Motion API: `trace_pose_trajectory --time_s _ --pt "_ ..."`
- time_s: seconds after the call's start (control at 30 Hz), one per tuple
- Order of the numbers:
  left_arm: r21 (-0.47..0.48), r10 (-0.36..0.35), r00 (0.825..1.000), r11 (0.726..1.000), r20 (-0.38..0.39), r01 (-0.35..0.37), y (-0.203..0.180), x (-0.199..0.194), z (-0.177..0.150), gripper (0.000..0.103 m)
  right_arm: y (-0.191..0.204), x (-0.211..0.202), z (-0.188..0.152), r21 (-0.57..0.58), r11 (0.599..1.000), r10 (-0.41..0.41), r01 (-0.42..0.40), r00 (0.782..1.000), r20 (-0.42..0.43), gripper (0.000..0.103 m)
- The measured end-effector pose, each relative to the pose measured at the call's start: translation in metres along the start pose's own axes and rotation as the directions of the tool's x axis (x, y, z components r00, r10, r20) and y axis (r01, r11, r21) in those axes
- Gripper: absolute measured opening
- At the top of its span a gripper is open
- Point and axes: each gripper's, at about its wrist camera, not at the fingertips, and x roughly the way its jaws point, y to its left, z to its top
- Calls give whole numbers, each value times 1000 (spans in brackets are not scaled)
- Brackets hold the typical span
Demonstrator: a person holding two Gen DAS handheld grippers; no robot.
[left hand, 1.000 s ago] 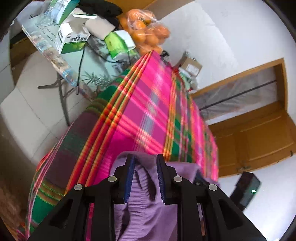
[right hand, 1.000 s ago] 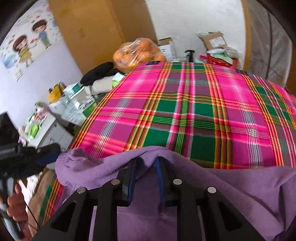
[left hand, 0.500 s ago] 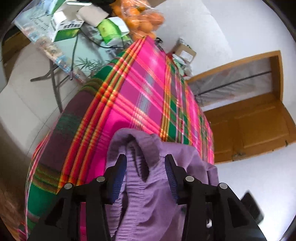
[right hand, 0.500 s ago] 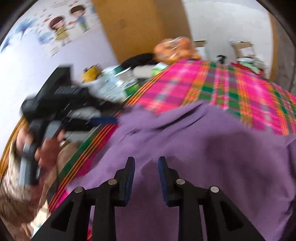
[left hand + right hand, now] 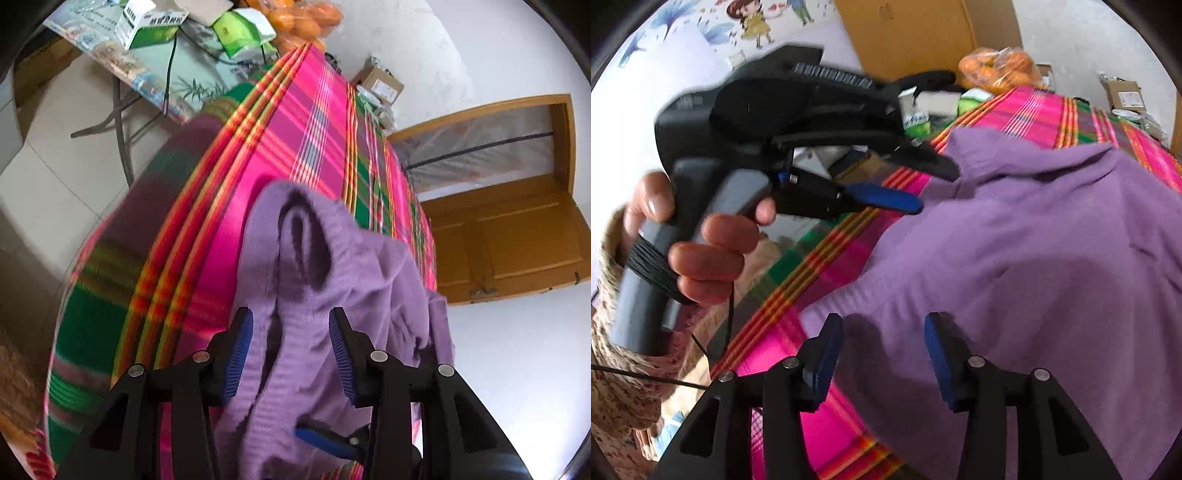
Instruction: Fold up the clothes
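Observation:
A purple knit garment lies crumpled on the pink plaid tablecloth near the table's left edge. My left gripper is open, its blue pads on either side of a ribbed fold without pinching it. In the right wrist view the garment spreads over the cloth. My right gripper is open just above its near hem. A person's hand holds the left gripper at the garment's left corner, jaws apart.
A side table with green-and-white boxes stands left of the table. A bag of oranges and a cardboard box sit at the far end. A wooden door is on the right.
Both grippers were shut on the purple garment and have since opened, leaving it on the table. The right wrist view has swung left, bringing the hand-held left gripper into sight.

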Motion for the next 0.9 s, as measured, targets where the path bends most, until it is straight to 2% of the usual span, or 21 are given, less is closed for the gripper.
trace_pose_trajectory --time_s 0.07,0.13,0.17,0.33,0.5,0.63,0.7,0.77,0.9 --pt "11 1 1000 1000 -7 -1 1 -1 -7 44 6 -3 -6 -29 999 -23 24 999 22 45" --pt "25 -4 1000 1000 -13 4 1 -4 -14 44 10 -5 -10 -44 999 -27 29 999 30 29" --pt "32 -6 1000 999 -17 6 1 -5 -18 44 11 -5 -12 -48 998 -34 35 999 29 17" --pt "64 4 1000 998 -22 -3 -1 -4 -32 44 15 -10 -20 -67 996 -56 58 998 37 3" --pt "84 -12 996 996 -92 20 -10 5 -44 44 24 -22 -29 -50 998 -38 43 995 97 2" --pt "64 -33 995 997 -90 38 -8 4 -47 43 30 -33 -35 -69 996 -39 48 991 132 2" --pt "66 -45 996 997 -82 50 -8 0 -49 32 31 -36 -38 -67 997 -35 44 990 135 2" --pt "76 -49 996 996 -70 54 -8 -5 -53 6 32 -38 -40 -61 998 -28 36 990 139 2" --pt "84 -52 999 995 -16 53 -3 -23 -62 5 35 -44 -37 -58 998 6 3 988 157 2"
